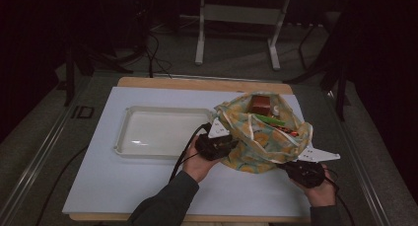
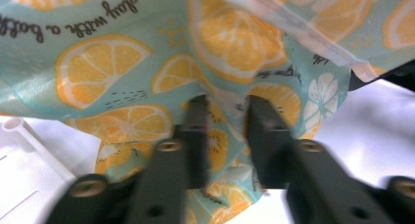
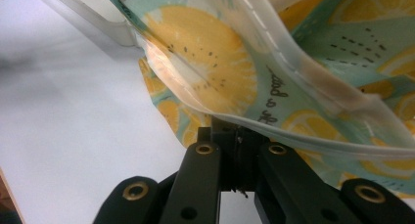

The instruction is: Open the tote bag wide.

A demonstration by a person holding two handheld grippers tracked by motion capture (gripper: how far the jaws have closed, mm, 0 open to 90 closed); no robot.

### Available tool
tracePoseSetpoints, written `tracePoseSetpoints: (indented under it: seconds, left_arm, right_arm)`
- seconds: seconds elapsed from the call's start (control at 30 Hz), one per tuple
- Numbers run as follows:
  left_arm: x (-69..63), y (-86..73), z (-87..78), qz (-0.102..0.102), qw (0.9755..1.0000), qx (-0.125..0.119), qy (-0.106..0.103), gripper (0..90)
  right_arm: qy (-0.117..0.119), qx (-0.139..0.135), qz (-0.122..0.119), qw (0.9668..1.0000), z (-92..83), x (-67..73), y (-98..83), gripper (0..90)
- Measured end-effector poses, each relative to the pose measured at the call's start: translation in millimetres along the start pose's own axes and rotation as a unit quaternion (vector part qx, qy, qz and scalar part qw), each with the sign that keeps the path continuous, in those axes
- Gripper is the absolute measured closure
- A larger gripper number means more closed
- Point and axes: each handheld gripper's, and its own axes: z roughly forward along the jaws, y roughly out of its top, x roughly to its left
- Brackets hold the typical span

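- A soft, crinkled plastic bag [image 1: 261, 137] printed with orange and lemon slices on pale teal sits on the right half of the white worktop [image 1: 123, 186], its mouth gaping over red and green packets [image 1: 268, 118].
- Just left of it lies a shallow, translucent rectangular tray [image 1: 129, 137] with rounded corners.
- The left gripper [image 2: 226, 116] meets the bag's left side; its black fingers [image 2: 198, 136] stand slightly apart with a fold of the film between them.
- The right gripper [image 3: 230, 136] has its fingers [image 3: 203, 155] pressed together, pinching the bag's white-seamed rim at the near right.
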Motion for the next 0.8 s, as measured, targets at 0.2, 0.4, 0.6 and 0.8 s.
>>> tracePoseSetpoints:
  seconds: [0.2,0.4,0.6,0.8]
  left_arm:
    - [-3.9,-1.9,5.0,0.016,0.9998,0.007,0.000,89.4]
    - [-3.0,-9.0,13.3,0.023,0.9994,0.025,0.005,89.5]
    - [1.0,-16.6,26.8,0.023,0.9986,0.047,0.012,89.6]
    - [5.4,-22.6,40.6,0.013,0.9973,0.070,0.017,89.5]
  right_arm:
    - [-0.001,0.003,0.003,1.0000,0.4,-2.6,-2.3,90.0]
    - [-0.006,0.013,0.010,0.9998,5.3,-7.1,-7.7,90.0]
    - [-0.010,0.023,0.016,0.9996,10.2,-10.5,-11.7,90.0]
    - [-0.015,0.032,0.024,0.9991,11.5,-14.3,-16.6,90.0]
